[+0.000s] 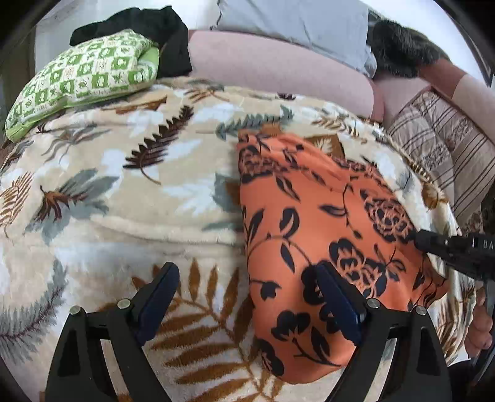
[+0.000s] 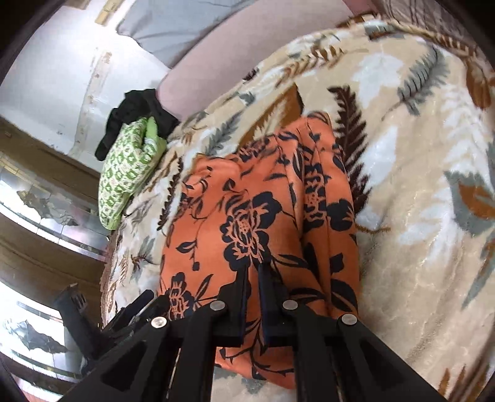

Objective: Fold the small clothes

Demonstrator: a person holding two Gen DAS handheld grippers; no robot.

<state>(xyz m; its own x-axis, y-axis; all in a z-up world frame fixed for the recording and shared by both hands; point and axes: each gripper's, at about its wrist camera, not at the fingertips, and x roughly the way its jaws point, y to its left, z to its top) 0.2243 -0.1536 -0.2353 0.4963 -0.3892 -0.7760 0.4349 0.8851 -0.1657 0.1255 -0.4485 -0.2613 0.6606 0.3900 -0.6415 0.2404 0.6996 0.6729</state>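
Note:
An orange garment with a dark floral print (image 1: 312, 247) lies folded on a leaf-patterned blanket (image 1: 139, 191). My left gripper (image 1: 247, 272) is open just above the blanket, its right finger (image 1: 337, 297) over the garment's near left part. My right gripper (image 2: 254, 269) is nearly shut, its tips resting on the garment (image 2: 247, 216) near its front edge; I cannot see cloth pinched between them. The right gripper also shows in the left wrist view (image 1: 445, 247) at the garment's right edge.
A green patterned folded cloth (image 1: 80, 77) with a black garment (image 1: 148, 27) behind it lies at the blanket's far left. A pink bolster (image 1: 278, 68), a grey pillow (image 1: 297, 21) and a striped cushion (image 1: 442, 145) line the back.

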